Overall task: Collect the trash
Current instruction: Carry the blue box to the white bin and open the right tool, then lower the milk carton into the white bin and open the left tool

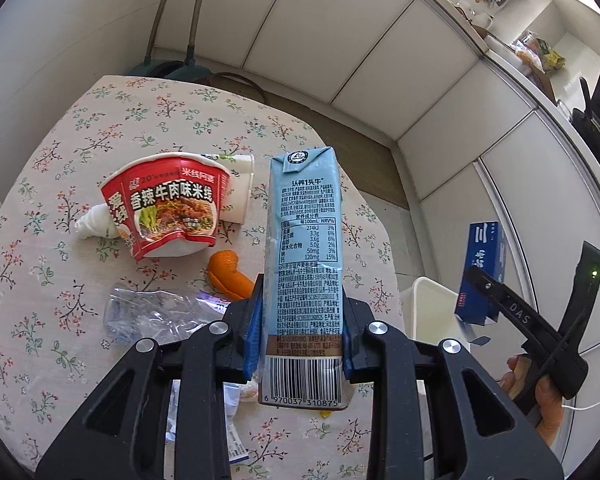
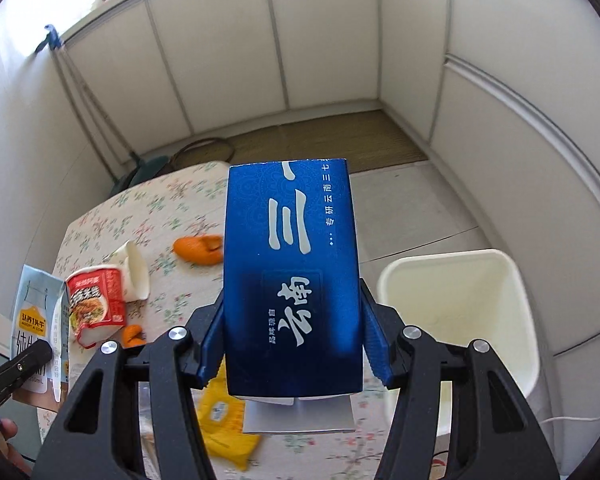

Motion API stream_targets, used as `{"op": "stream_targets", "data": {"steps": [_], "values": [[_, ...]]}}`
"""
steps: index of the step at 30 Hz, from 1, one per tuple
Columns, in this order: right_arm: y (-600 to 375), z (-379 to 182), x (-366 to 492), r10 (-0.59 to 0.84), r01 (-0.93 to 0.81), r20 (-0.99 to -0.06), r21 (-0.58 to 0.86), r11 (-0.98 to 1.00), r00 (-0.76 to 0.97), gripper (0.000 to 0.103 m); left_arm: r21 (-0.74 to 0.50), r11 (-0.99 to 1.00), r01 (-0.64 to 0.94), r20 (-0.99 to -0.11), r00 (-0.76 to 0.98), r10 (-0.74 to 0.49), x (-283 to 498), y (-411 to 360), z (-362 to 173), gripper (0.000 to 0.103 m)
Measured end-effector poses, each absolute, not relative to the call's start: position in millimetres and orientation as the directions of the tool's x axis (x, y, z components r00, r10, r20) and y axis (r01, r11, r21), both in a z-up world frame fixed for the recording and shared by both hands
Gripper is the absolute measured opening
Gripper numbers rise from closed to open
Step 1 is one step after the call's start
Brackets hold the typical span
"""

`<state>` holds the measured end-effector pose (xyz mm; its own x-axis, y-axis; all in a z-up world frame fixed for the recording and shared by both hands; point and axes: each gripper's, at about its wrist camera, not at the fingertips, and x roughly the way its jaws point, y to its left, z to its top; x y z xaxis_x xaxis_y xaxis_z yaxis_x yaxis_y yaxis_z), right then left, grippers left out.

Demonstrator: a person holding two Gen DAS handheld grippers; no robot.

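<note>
Over the floral table (image 1: 52, 184), the left gripper (image 1: 302, 332) clamps a milk carton (image 1: 304, 256); only the right view shows the right gripper (image 2: 294, 344) pinching a blue box (image 2: 292, 280) beside the white bin (image 2: 460, 304).

On the flower-patterned tablecloth table (image 1: 60, 152), the crushed red noodle cup (image 1: 168, 208) lies in front of a white paper cup (image 1: 240, 188). Orange peel (image 1: 230, 276) lies right of the crumpled clear plastic bottle (image 1: 156, 312). The white plastic bin (image 2: 460, 320) stands off the table's right edge.

White panelled walls (image 2: 220, 52); brown floor mat (image 2: 320, 140); floral tablecloth (image 1: 60, 152) on table; bright daylight.
</note>
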<state>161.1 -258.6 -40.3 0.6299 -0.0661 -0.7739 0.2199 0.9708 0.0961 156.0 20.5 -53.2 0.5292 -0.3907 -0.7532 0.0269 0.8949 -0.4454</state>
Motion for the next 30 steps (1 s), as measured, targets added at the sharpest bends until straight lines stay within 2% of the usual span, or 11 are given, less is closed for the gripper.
{"op": "stream_targets", "data": {"steps": [9, 11, 12, 17, 22, 30], "values": [[-340, -33, 125, -0.298, 0.453, -0.708, 0.034, 0.891, 0.640, 0.059, -0.420, 0.901, 0.108, -0.750, 0.518, -0.411, 152, -28, -62, 0.029], [-356, -35, 120, -0.341, 0.493, -0.703, 0.016, 0.870, 0.624, 0.066, -0.411, 0.902, 0.134, -0.746, 0.519, -0.417, 151, -41, -63, 0.029], [-364, -35, 116, -0.357, 0.518, -0.703, 0.020, 0.855, 0.616, 0.073, -0.402, 0.903, 0.153, -0.742, 0.523, -0.419, 149, -51, -63, 0.029], [-399, -24, 95, -0.408, 0.603, -0.676, 0.067, 0.795, 0.613, 0.081, -0.378, 0.895, 0.237, -0.724, 0.527, -0.445, 141, -95, -64, 0.029], [-429, -15, 74, -0.456, 0.657, -0.649, 0.090, 0.749, 0.609, 0.082, -0.405, 0.869, 0.283, -0.720, 0.487, -0.494, 142, -144, -68, 0.029], [-475, -11, 47, -0.480, 0.698, -0.655, 0.102, 0.709, 0.584, 0.083, -0.398, 0.828, 0.395, -0.715, 0.431, -0.550, 145, -227, -64, 0.029]]}}
